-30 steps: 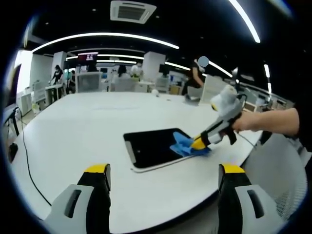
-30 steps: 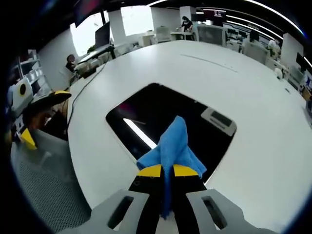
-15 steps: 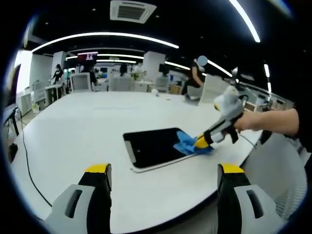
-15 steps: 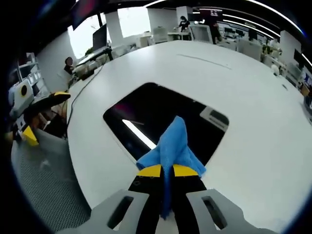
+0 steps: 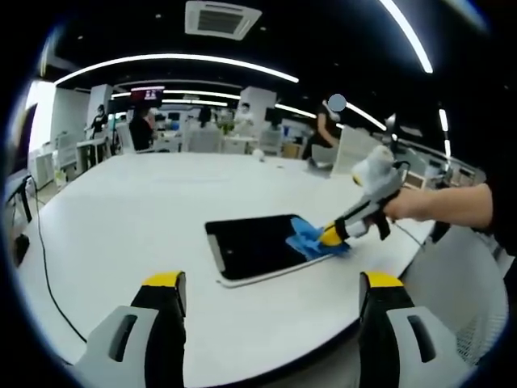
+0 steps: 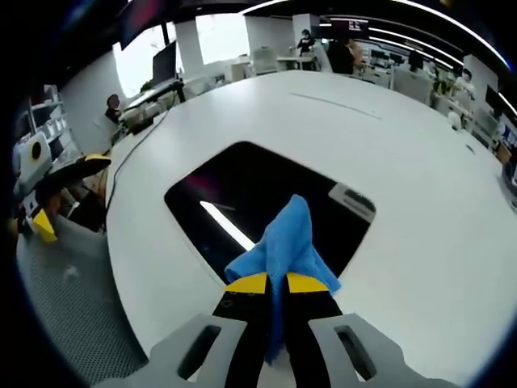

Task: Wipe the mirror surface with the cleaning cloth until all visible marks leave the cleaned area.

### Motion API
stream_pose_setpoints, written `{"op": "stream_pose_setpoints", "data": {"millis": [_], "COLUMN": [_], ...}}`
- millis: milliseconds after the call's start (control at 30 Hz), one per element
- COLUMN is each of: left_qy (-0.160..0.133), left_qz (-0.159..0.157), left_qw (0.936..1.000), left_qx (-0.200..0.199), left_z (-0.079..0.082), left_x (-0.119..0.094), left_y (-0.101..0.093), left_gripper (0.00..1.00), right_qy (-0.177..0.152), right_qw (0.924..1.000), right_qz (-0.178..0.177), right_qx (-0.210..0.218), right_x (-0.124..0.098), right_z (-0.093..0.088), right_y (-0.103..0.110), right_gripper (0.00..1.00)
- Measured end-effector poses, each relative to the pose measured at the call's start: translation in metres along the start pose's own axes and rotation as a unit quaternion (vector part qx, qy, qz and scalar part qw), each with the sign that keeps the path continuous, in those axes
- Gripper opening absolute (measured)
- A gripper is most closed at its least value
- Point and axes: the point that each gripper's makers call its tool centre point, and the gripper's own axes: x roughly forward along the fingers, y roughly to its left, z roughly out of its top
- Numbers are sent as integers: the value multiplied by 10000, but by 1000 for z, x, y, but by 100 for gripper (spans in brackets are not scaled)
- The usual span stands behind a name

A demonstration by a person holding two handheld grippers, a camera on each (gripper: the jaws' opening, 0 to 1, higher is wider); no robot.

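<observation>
A: Right gripper (image 6: 275,282) status?
B: I see its jaws pinching the blue cleaning cloth (image 6: 284,245), cloth touching the mirror (image 6: 258,206) on the white table (image 6: 420,210).
A: Left gripper (image 5: 271,283)?
B: Jaws spread wide, holding nothing, above the table edge.

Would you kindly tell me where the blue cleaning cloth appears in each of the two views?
Left gripper view: blue cleaning cloth right of centre, on the mirror's right end.
Right gripper view: cloth low centre, pinched in the right gripper.
Shared landmark: the dark mirror on the white table.
</observation>
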Motion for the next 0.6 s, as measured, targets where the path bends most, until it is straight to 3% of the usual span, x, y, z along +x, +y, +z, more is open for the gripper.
{"op": "stream_pose_setpoints", "data": {"millis": [333, 600], "left_qy": [-4, 22], "left_qz": [-68, -71], "left_qw": [10000, 10000], "left_qx": [5, -8], "left_z": [1, -1], "left_x": [1, 1], "left_y": [-2, -3], "left_gripper": [91, 90], "right_qy": [-219, -167], "right_qw": [9993, 9990], "right_qz": [-177, -313], "right_qx": [248, 267], "right_x": [7, 13], "right_z": [10, 16], "right_y": [-12, -20], "right_gripper": [1, 1]}}
